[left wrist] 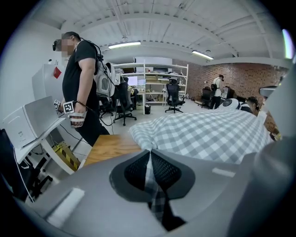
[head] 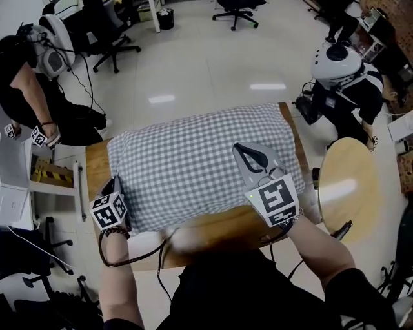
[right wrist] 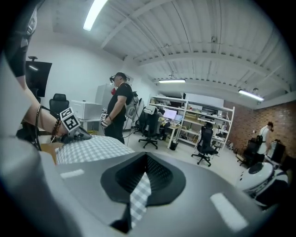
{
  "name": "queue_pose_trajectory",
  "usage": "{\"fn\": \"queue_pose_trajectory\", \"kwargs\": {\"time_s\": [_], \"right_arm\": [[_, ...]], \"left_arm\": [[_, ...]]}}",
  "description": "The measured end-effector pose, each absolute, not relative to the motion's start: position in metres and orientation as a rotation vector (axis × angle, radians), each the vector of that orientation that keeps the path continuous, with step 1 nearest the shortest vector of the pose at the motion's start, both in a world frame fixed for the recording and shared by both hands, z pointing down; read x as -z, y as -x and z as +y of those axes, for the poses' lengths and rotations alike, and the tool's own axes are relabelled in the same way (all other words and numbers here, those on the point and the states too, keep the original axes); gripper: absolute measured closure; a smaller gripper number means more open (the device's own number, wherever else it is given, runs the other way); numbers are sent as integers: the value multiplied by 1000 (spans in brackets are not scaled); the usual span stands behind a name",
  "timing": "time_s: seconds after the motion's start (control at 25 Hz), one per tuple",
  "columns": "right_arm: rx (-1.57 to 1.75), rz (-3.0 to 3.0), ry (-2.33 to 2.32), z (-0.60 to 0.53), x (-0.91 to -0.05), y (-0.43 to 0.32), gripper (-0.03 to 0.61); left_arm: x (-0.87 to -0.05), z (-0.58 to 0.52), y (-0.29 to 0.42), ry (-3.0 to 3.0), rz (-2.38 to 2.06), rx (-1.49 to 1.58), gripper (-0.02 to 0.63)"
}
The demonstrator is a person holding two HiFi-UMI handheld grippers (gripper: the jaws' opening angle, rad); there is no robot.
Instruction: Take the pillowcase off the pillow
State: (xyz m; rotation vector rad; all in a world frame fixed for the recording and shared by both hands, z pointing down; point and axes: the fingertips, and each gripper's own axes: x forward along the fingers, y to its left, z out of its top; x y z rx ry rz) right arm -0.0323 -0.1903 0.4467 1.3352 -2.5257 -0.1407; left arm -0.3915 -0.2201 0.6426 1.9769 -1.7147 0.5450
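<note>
Pillowcase [head: 193, 161] lies across the wooden table [head: 213, 233] right in front of you. It is grey-and-white check and fairly smooth over the pillow. Your left gripper [head: 111, 190] is clamped tight on a fold at its near left corner. Your right gripper [head: 248, 155] pinches a strip of the same cloth over its right half. A round table [head: 348, 187] stands just beside the right end. Farther off, one person [head: 26, 90] is at the left, another [head: 352, 80] at the right, and an office chair [head: 235, 9] beyond.
</note>
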Motion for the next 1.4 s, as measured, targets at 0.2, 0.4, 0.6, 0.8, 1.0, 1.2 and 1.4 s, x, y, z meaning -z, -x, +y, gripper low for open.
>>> {"fn": "queue_pose_trajectory", "kwargs": {"time_s": [0.2,0.4,0.6,0.8,1.0,1.2,1.4], "right_arm": [[101,-2425,-1440,-208,-455,-44,577],[43,-2311,-1536,-230,-482,-125,577],[-32,-2212,-1576,-258,-521,-205,577],[-137,-2142,-1558,-292,-576,-268,575],[-302,-2125,-1503,-301,-622,-287,556],[-463,-2196,-1418,-316,-645,-281,473],[-641,-2307,-1316,-322,-662,-278,386]], "left_arm": [[-641,-222,386,-1923,-1752,-550,604],[-645,-227,381,-1877,-1790,-580,604],[-648,-236,368,-1831,-1827,-619,604],[-655,-252,350,-1789,-1860,-653,604],[-653,-254,351,-1761,-1879,-675,604],[-651,-267,354,-1734,-1886,-698,604],[-658,-276,339,-1726,-1900,-716,604]]}}
